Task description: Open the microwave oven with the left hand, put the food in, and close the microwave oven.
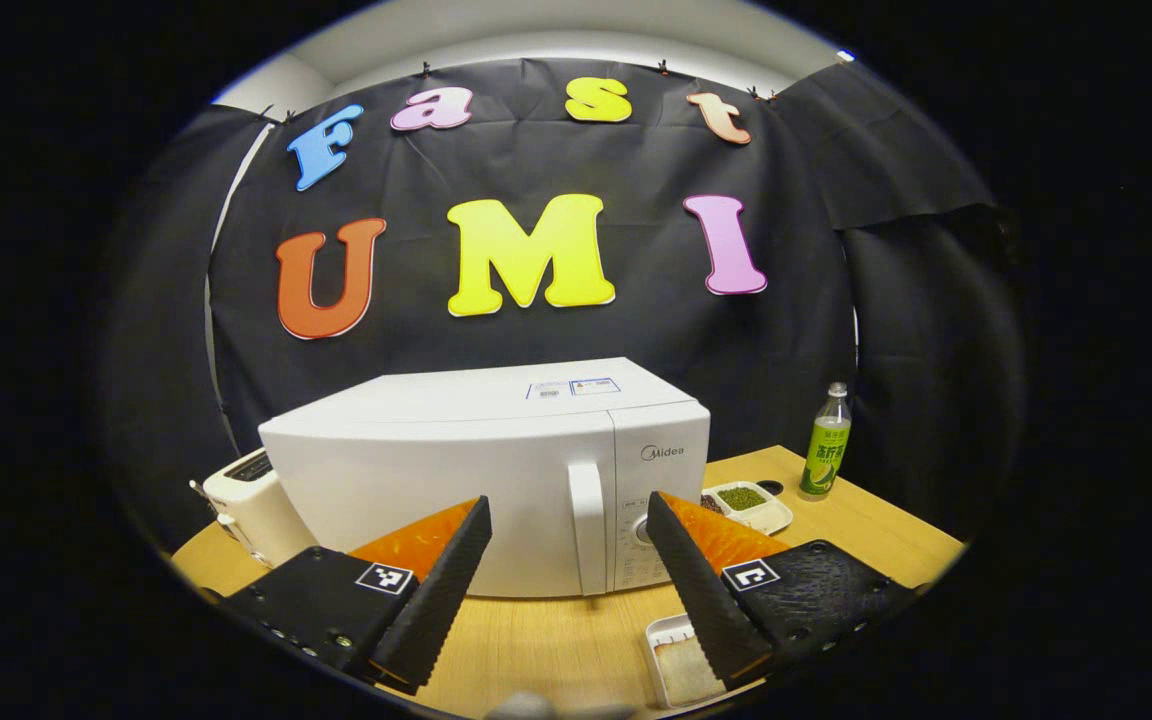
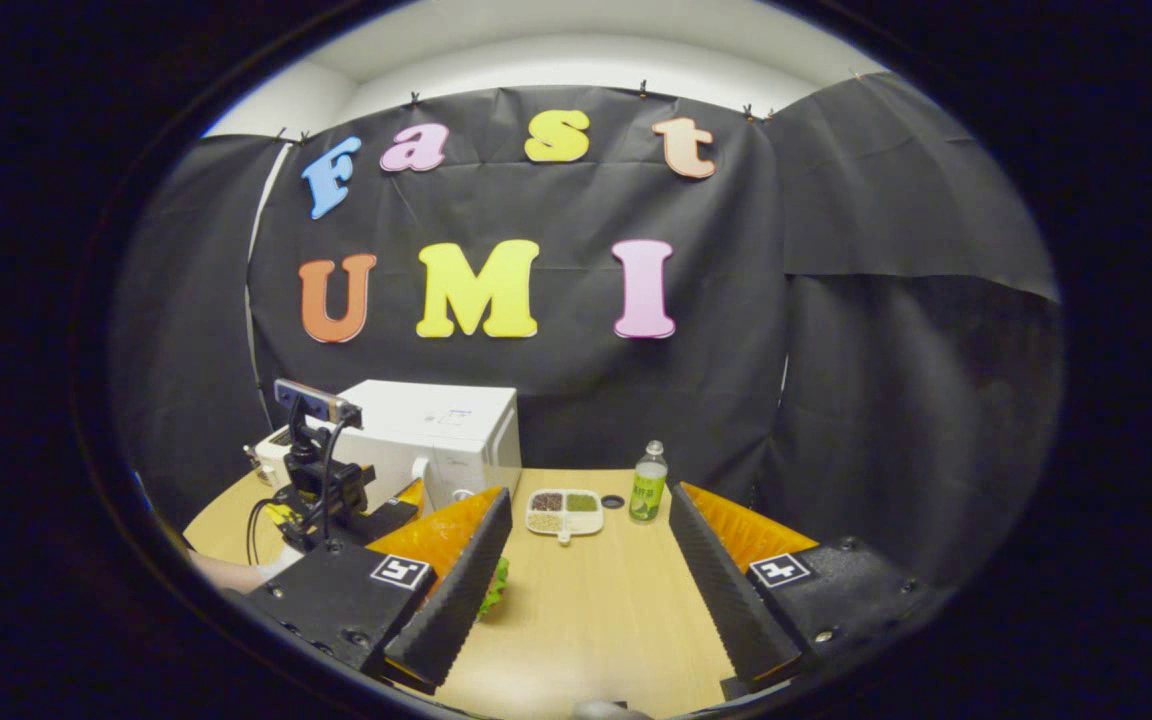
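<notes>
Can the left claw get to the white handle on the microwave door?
Probably yes. The open left claw faces the white vertical door handle on the white box-shaped microwave, with bare wooden table between them.

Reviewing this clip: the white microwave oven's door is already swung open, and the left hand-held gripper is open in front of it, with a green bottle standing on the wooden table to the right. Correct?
Not quite. In the left gripper view the white microwave oven has its door shut, handle flush. The rest holds: the left hand-held gripper is open before it, and the green bottle stands on the wooden table to the right.
</notes>
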Motion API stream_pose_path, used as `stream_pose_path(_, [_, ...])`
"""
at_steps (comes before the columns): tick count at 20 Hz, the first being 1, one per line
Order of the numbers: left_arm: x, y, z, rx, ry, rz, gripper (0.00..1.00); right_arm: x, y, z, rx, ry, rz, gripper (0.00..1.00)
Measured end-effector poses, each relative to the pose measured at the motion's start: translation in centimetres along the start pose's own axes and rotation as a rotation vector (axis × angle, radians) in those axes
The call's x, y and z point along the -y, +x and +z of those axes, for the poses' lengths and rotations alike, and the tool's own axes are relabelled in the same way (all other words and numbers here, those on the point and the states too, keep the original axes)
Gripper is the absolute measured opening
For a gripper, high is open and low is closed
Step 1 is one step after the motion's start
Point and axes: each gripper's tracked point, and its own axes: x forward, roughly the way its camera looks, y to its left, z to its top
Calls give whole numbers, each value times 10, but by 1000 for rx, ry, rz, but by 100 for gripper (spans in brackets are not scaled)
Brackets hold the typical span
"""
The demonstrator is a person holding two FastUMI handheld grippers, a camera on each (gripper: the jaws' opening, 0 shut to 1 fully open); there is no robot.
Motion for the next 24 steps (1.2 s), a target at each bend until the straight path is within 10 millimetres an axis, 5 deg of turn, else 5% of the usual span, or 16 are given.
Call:
stream_pose_path(3, [2,33,-22,-31,-31,24,96,7,-1,-14,-41,-17,-18,92])
stream_pose_path(4, [2,40,-29,-52,-45,30,96,12,-2,-17,-45,-25,-26,100])
stream_pose_path(5, [4,46,-32,-58,-51,25,86,14,-2,-19,-55,-33,-31,92])
stream_pose_path(7, [3,52,-31,-52,-45,24,84,13,-2,-24,-72,-34,-26,100])
stream_pose_path(8, [3,54,-32,-50,-45,14,76,11,-2,-25,-76,-31,-20,92])
stream_pose_path(10, [3,58,-37,-70,-52,-11,63,10,-3,-23,-77,-20,-16,92])
stream_pose_path(11, [6,55,-39,-85,-54,-34,38,6,-5,-20,-73,-13,-4,92])
stream_pose_path(12, [13,51,-36,-85,-65,-64,29,4,-5,-18,-68,-15,1,100])
stream_pose_path(13, [12,50,-35,-88,-63,-67,19,4,-7,-16,-60,-23,1,92])
stream_pose_path(15, [11,51,-37,-95,-62,-76,23,3,-11,-12,-51,-38,1,92])
stream_pose_path(16, [11,50,-36,-98,-74,-84,22,2,-14,-13,-51,-44,1,100])
stream_pose_path(17, [11,49,-37,-97,-88,-92,19,1,-17,-11,-49,-48,1,92])
stream_pose_path(19, [12,48,-38,-106,-126,-108,10,0,-20,-13,-57,-49,-2,100])
stream_pose_path(20, [12,47,-38,-116,-129,-118,6,-1,-22,-12,-57,-45,-2,92])
stream_pose_path(24, [11,33,-40,-119,-129,-132,6,-9,-22,-11,-60,-49,17,92])
